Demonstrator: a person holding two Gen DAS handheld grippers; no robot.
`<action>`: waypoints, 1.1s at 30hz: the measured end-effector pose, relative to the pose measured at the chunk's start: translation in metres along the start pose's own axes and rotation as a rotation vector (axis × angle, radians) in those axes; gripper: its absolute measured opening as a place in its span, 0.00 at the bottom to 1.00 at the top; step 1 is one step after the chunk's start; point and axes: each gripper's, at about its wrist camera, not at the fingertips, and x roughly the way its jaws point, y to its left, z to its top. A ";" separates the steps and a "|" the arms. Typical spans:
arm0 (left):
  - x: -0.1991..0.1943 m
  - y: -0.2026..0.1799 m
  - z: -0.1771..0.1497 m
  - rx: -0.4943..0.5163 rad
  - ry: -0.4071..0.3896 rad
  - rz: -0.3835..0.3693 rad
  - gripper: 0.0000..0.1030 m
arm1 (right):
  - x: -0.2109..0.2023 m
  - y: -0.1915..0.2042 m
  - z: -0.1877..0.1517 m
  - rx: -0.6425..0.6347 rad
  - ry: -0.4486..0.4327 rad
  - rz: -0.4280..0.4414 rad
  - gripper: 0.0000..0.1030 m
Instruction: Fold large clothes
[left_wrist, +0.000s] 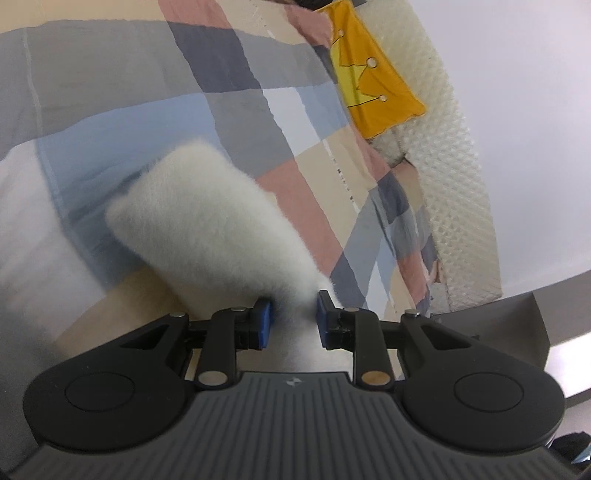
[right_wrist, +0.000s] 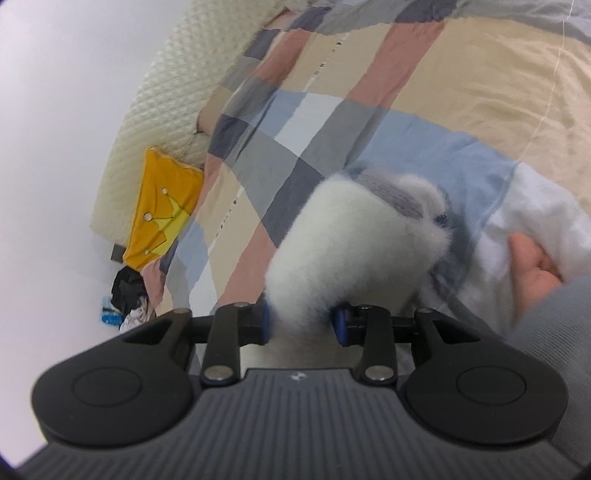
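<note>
A fluffy white garment (left_wrist: 207, 221) hangs up off the bed from my left gripper (left_wrist: 294, 323), whose blue pads (left_wrist: 263, 325) pinch a narrow fold of it. In the right wrist view the same fluffy garment (right_wrist: 332, 240) bulges out from my right gripper (right_wrist: 303, 325), filling the gap between both pads and showing a grey knitted inside (right_wrist: 399, 195) near its top. Both grippers are shut on the garment above the checked bed cover (left_wrist: 147, 74). The part of the cloth behind the jaws is hidden.
The checked cover (right_wrist: 443, 92) spreads over the bed. A yellow crown cushion (left_wrist: 369, 81) (right_wrist: 162, 206) leans on a cream quilted headboard (left_wrist: 454, 166). A person's hand (right_wrist: 535, 266) in a grey sleeve is at the right. Dark clothes (right_wrist: 129, 291) lie on the floor.
</note>
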 end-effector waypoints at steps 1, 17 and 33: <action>0.009 -0.003 0.006 -0.014 0.006 0.009 0.28 | 0.009 0.003 0.004 0.017 0.001 -0.005 0.38; 0.163 -0.012 0.089 0.026 -0.013 0.145 0.28 | 0.137 0.012 0.036 0.086 -0.019 -0.050 0.41; 0.232 -0.024 0.115 0.212 -0.022 0.127 0.28 | 0.207 -0.002 0.051 -0.006 -0.021 -0.069 0.37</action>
